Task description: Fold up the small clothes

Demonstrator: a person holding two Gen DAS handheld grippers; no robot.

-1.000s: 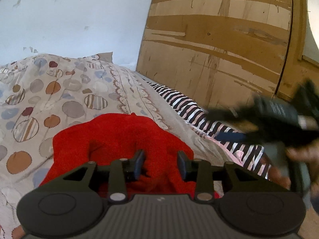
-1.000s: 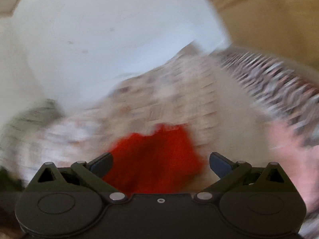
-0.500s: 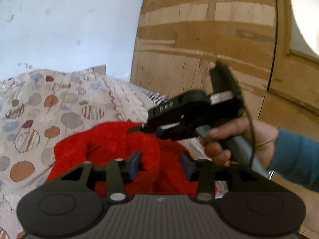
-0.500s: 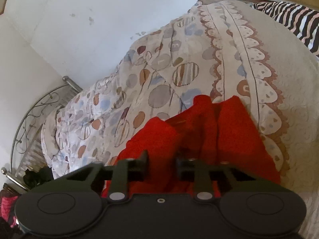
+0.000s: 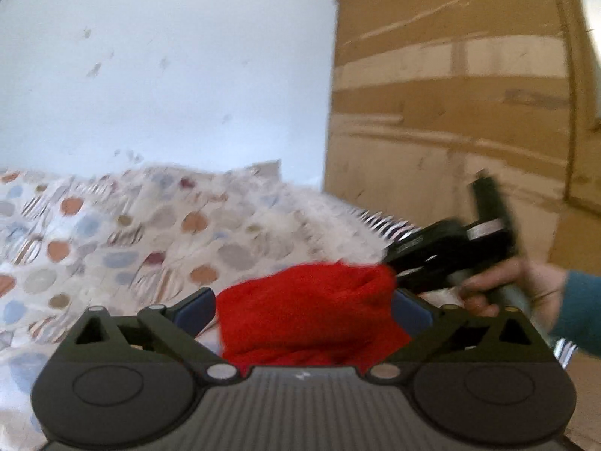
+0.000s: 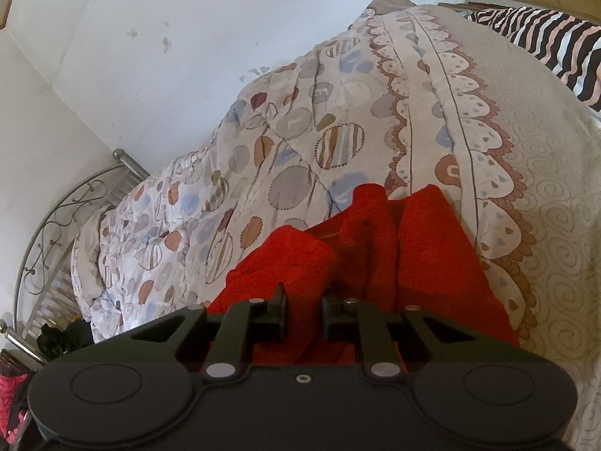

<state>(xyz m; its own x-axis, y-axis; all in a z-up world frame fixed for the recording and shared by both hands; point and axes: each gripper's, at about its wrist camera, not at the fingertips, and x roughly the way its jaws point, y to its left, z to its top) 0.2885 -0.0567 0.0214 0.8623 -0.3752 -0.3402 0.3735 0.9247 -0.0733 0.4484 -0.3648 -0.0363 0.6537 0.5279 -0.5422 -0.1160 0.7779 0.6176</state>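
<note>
- the spotted quilt (image 6: 308, 143) is covering the bed and serving as the landmark here; a scalloped border band is running down its right part in the right wrist view.
- the wooden wardrobe (image 5: 458, 86) is standing past the quilt's far right corner, beside the pale wall (image 5: 169, 67).
- the zebra-striped cloth (image 6: 552, 45) is lying off the quilt's right edge, well apart from the garment.
- the metal bed frame (image 6: 56, 225) is curving round the quilt's left end.
- the red garment (image 6: 379, 255) is lying bunched on the quilt, just left of the scalloped band, with folds rising at its middle.
- the right gripper (image 6: 303, 312) is pinching a raised fold of the garment, its fingers drawn nearly together with red cloth filling the narrow gap.
- the left gripper (image 5: 302, 306) is hanging spread wide, its blue-padded fingers (image 5: 195, 308) sitting either side of the garment's heap without clamping it; whether the pads are touching the cloth is unclear in the blur.
- the person's right hand (image 5: 514, 285) is gripping the right gripper's handle at the garment's right side.
</note>
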